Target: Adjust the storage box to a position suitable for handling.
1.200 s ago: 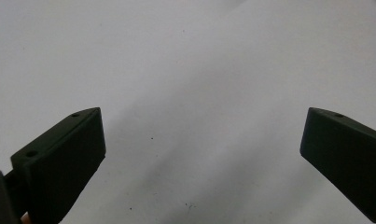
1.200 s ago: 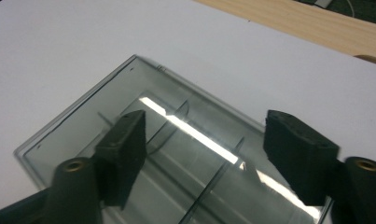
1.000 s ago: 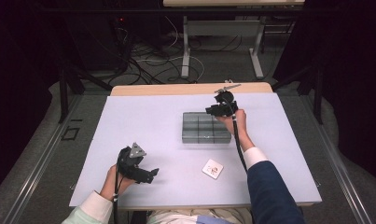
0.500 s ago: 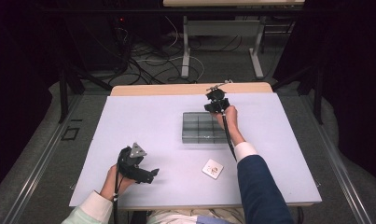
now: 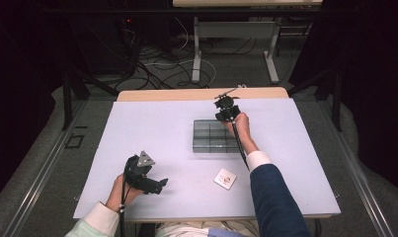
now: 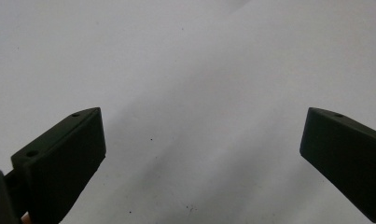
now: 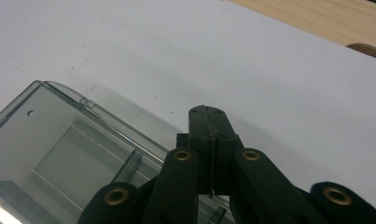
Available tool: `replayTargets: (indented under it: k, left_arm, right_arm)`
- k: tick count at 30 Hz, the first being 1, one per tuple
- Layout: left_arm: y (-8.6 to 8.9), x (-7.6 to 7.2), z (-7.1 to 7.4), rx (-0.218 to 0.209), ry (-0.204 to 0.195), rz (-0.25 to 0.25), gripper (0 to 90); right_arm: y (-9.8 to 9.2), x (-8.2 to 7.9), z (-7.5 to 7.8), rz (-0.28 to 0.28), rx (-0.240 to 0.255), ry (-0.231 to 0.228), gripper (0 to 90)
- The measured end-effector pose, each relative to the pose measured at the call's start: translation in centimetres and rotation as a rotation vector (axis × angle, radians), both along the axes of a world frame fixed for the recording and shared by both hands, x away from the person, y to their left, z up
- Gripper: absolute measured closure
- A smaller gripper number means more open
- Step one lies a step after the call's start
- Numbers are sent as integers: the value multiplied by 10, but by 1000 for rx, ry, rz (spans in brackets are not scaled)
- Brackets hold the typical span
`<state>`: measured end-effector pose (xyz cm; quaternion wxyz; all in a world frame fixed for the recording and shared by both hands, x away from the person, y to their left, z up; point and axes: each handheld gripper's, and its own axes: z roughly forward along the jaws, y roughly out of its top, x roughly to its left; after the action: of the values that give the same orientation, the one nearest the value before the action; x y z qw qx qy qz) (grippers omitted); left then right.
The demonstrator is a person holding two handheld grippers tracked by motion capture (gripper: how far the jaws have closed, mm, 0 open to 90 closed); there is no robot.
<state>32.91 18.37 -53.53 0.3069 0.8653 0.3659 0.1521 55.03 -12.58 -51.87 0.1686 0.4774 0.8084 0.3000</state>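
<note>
A clear plastic compartment box [image 5: 214, 136] lies on the white table cover, right of centre. My right gripper [image 5: 222, 116] hangs over its far right corner. In the right gripper view the jaws [image 7: 209, 116] are pressed together just past the box's clear rim [image 7: 59, 149], and I see nothing between them. My left gripper [image 5: 157, 186] rests near the front left of the table. Its jaws [image 6: 202, 140] stand wide apart over bare white surface.
A small white square piece [image 5: 225, 178] lies near the front edge, right of centre. The wooden tabletop [image 5: 186, 94] shows as a strip beyond the white cover [image 5: 137, 128]. Cables and table legs fill the dark floor behind.
My right hand has moved left and slightly down, from beyond the box's right end to its far right corner. The left hand has stayed put.
</note>
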Motion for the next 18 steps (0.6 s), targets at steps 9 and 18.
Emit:
replayTargets:
  k: [9, 18]
  left_arm:
    - [1, 0, 0, 2, 0, -1, 2]
    - [0, 0, 0, -1, 1, -1, 3]
  right_arm:
    - [1, -5, 0, -1, 19, 14, 900]
    - [-4, -13, 2, -21, 32, 45, 900]
